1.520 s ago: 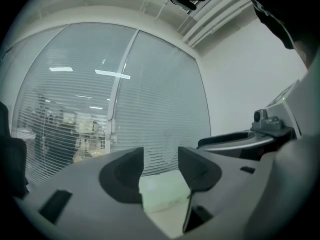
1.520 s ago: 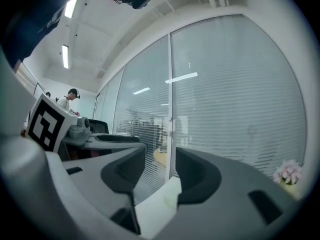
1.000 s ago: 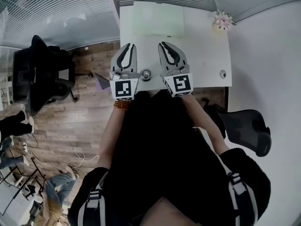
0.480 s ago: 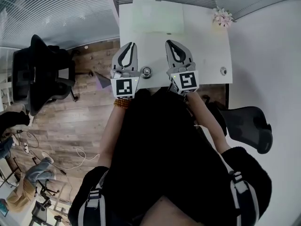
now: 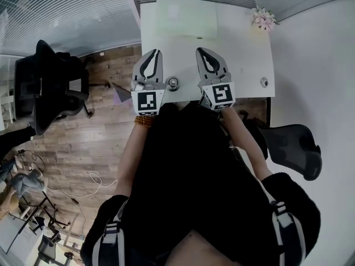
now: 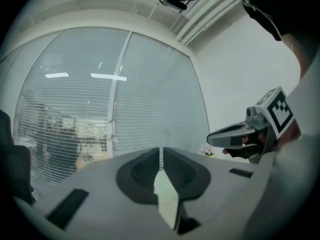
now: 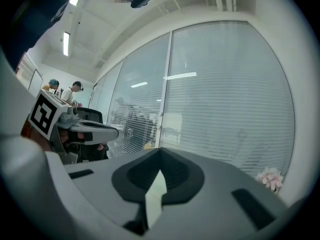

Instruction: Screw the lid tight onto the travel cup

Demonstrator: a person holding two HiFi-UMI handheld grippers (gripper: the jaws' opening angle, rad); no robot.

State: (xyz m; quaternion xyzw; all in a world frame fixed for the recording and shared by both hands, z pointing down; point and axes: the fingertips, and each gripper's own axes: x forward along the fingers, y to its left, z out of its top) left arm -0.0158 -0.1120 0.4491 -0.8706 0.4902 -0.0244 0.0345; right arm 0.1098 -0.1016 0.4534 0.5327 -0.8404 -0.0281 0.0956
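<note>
Evidently little shows as done: left gripper (image 5: 153, 54) and right gripper (image 5: 201, 51) both have jaws together on nothing, flanking the cup (image 5: 173, 83) on the table (image 5: 244, 54) (lid state too small to tell), so tightening likely remains.

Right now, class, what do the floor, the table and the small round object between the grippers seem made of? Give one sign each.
Floor: likely wood or laminate, matt; brown grained planks. Table: smooth white laminate or painted board; even, grainless. Small round object: seemingly polished metal; grey glints, too small to confirm.
</note>
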